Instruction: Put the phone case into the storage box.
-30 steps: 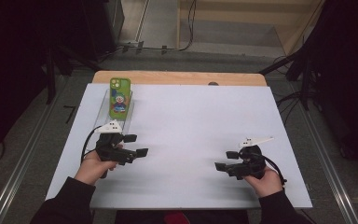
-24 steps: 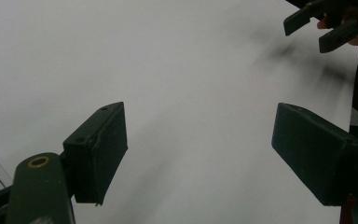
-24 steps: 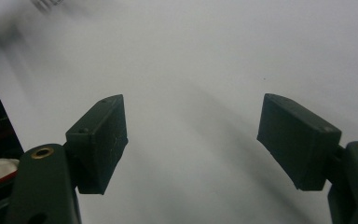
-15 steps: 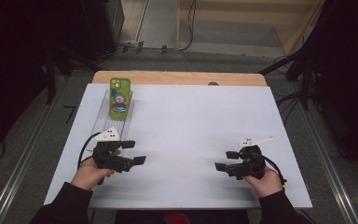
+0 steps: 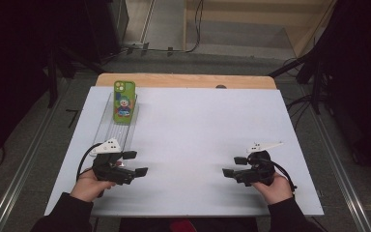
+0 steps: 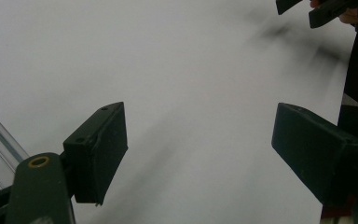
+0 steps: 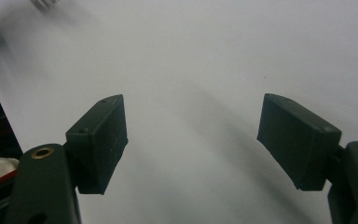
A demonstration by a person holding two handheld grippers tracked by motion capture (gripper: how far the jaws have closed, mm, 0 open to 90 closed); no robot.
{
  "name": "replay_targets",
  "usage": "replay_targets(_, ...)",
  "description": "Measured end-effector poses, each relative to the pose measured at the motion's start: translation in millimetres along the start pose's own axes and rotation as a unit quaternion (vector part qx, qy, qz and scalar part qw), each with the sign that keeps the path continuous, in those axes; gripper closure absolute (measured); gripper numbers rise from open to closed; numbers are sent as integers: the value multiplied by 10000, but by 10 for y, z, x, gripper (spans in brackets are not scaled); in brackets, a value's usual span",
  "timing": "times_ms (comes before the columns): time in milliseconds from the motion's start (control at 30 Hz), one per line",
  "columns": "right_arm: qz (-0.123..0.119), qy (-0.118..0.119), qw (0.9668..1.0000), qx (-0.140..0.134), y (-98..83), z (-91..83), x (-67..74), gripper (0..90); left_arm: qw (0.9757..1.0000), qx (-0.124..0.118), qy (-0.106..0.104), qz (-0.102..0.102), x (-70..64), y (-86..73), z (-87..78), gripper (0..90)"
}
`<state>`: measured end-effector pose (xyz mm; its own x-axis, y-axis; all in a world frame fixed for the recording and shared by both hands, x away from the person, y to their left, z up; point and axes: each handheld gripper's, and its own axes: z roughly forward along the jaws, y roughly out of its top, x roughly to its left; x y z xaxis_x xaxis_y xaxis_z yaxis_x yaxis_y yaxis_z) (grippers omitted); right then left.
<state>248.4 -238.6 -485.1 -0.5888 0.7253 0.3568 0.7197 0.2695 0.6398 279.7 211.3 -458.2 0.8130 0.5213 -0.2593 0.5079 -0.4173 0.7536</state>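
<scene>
The phone, in a green case with a cartoon figure on its back, lies at about eleven o'clock on the white table, near the far left corner. It rests on the far end of a clear plastic tray, a long ribbed strip that runs from the phone toward the near edge.

At about seven o'clock from the table's middle, just past the tray's near end, the left gripper sits in the person's left hand. Its jaws stand apart with nothing between them, and they point toward three o'clock; in the left gripper view there is bare white tabletop between the jaws.

At about five o'clock, well apart from the phone, the right gripper is held in the right hand. Its jaws are likewise spread and empty, pointing toward nine o'clock, facing the left gripper across the bare table; the right gripper view shows plain tabletop between them.
</scene>
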Motion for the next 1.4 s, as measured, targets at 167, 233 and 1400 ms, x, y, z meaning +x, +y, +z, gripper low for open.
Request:
replay_targets(167, 12, 48, 10000, 5, -2, 5, -4, 222, 10000, 55, 53, -8, -24, -33, -12, 186)
replay_targets(233, 14, 55, 10000, 8, -3, 6, -8, 222, 9999, 67, 78, -9, -32, -46, -13, 186)
replay_targets(1400, -12, 62, 10000, 37, -15, 16, -23, 229, 9997, 121, 210, -68, -41, -203, -7, 190)
